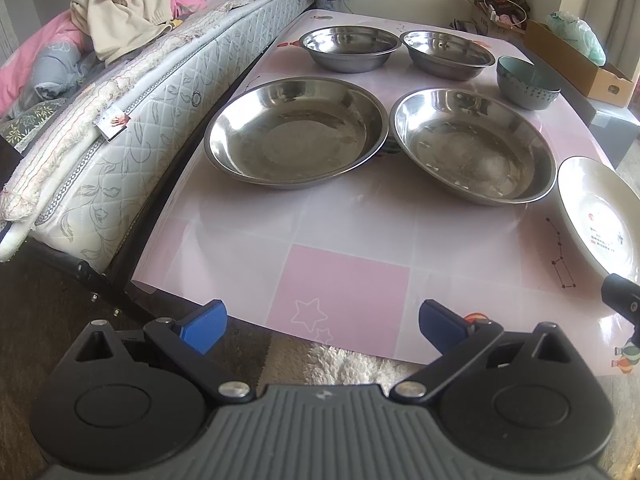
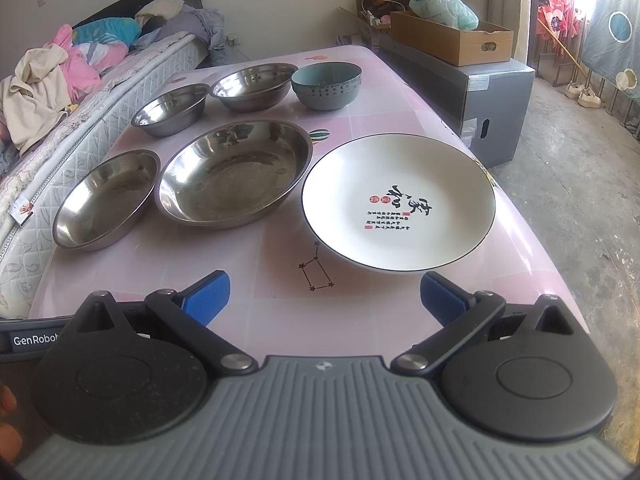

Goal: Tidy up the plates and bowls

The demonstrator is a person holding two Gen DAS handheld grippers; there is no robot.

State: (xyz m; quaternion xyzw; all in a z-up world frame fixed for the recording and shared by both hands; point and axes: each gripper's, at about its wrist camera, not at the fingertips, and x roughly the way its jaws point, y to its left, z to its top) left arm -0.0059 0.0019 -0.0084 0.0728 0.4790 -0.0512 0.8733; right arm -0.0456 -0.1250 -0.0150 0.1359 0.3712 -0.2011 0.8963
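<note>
On the pink table [image 1: 344, 280] lie two wide steel plates: one on the left [image 1: 296, 132] [image 2: 106, 198] and one on the right [image 1: 474, 146] [image 2: 234, 172]. Behind them stand two small steel bowls [image 1: 350, 48] [image 1: 448, 54] [image 2: 172, 108] [image 2: 254, 86] and a teal ceramic bowl [image 1: 528, 82] [image 2: 326, 84]. A white plate with black writing [image 2: 398, 200] [image 1: 600, 216] rests near the right edge. My left gripper [image 1: 322, 326] hangs open over the table's near edge. My right gripper [image 2: 324, 298] is open too, just short of the white plate.
A bed with a quilted mattress [image 1: 132, 120] and heaped clothes [image 1: 124, 8] runs along the table's left side. A grey box [image 2: 492, 100] carrying a cardboard tray [image 2: 452, 38] stands at the right. A white fluffy rug [image 1: 352, 366] lies below the table's front edge.
</note>
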